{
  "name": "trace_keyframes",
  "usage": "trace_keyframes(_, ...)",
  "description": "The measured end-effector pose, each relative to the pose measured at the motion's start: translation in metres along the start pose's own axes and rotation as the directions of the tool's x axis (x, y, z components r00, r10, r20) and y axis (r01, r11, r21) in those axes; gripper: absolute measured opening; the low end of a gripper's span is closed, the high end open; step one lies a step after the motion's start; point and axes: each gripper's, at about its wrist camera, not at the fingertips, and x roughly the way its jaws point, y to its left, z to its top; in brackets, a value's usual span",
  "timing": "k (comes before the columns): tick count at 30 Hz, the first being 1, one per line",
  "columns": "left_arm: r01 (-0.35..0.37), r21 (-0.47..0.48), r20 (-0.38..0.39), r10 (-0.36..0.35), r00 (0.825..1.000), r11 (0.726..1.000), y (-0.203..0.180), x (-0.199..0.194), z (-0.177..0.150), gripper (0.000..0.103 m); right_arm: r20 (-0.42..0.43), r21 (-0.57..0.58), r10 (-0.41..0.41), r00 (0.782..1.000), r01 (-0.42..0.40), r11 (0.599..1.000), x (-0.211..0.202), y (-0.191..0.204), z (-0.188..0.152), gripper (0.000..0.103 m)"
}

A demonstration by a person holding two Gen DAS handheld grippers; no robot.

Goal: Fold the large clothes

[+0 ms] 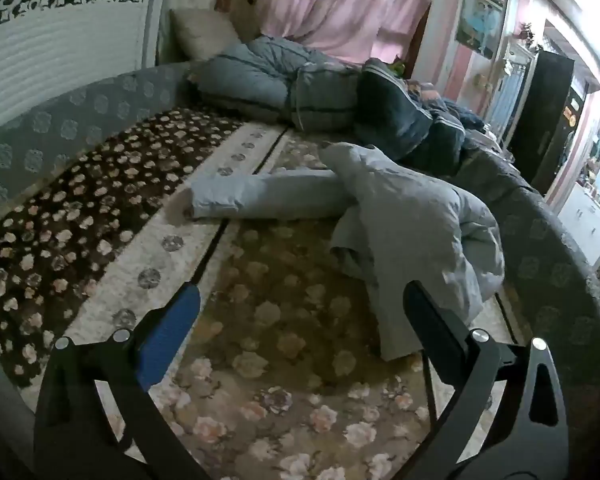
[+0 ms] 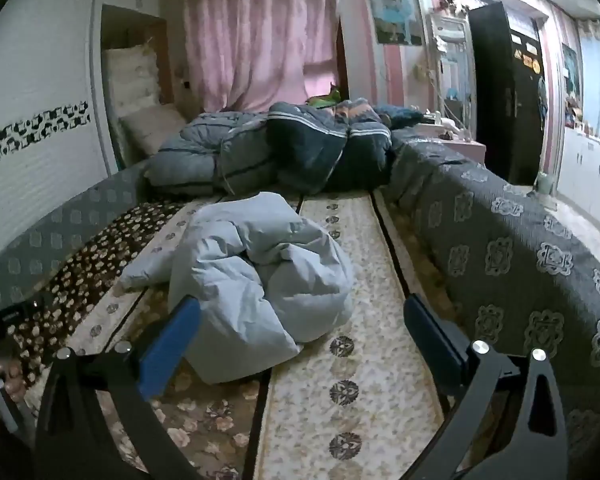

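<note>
- My left gripper (image 1: pixel 300 320) and my right gripper (image 2: pixel 300 332) both stand spread as wide as they go, nothing between the fingers.
- The pale blue jacket (image 2: pixel 256 268) lies crumpled in the middle of the floral bedspread (image 2: pixel 360 360), short of the dark quilts (image 2: pixel 284 148) piled at its far end.
- One sleeve (image 1: pixel 260 196) sticks out straight to the left of the heap.
- From my right gripper the heap is just ahead, slightly left; from my left it lies ahead and rightward, so I judge the right nearer.

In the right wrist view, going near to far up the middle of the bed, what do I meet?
Open right gripper → crumpled light blue jacket → grey and dark blue quilts → pink curtain.
</note>
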Motion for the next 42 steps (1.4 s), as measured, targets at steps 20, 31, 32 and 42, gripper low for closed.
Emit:
trace_keyframes(20, -0.034, 0.038, 0.006, 0.034, 0.999, 0.999, -0.011, -0.002, -0.002, 0.100, -0.033, 0.041, 0.014, 0.999, -0.013, 0.999, 0.003, -0.010, -0.004, 0.101)
trace_keyframes(31, -0.034, 0.039, 0.007, 0.034, 0.999, 0.999, -0.010, -0.003, -0.001, 0.100, -0.036, 0.047, 0.021, 0.999, -0.020, 0.999, 0.001, -0.009, -0.004, 0.101)
trace_keyframes(32, -0.035, 0.038, 0.007, 0.034, 0.999, 0.999, -0.010, -0.003, -0.002, 0.100, -0.035, 0.049, 0.022, 0.999, -0.020, 0.999, 0.001, -0.009, -0.004, 0.101)
trace_keyframes(42, -0.035, 0.030, 0.010, 0.035, 0.999, 0.999, -0.010, -0.004, -0.001, 0.100, -0.036, 0.051, 0.024, 0.999, -0.022, 0.998, 0.002, -0.009, -0.004, 0.101)
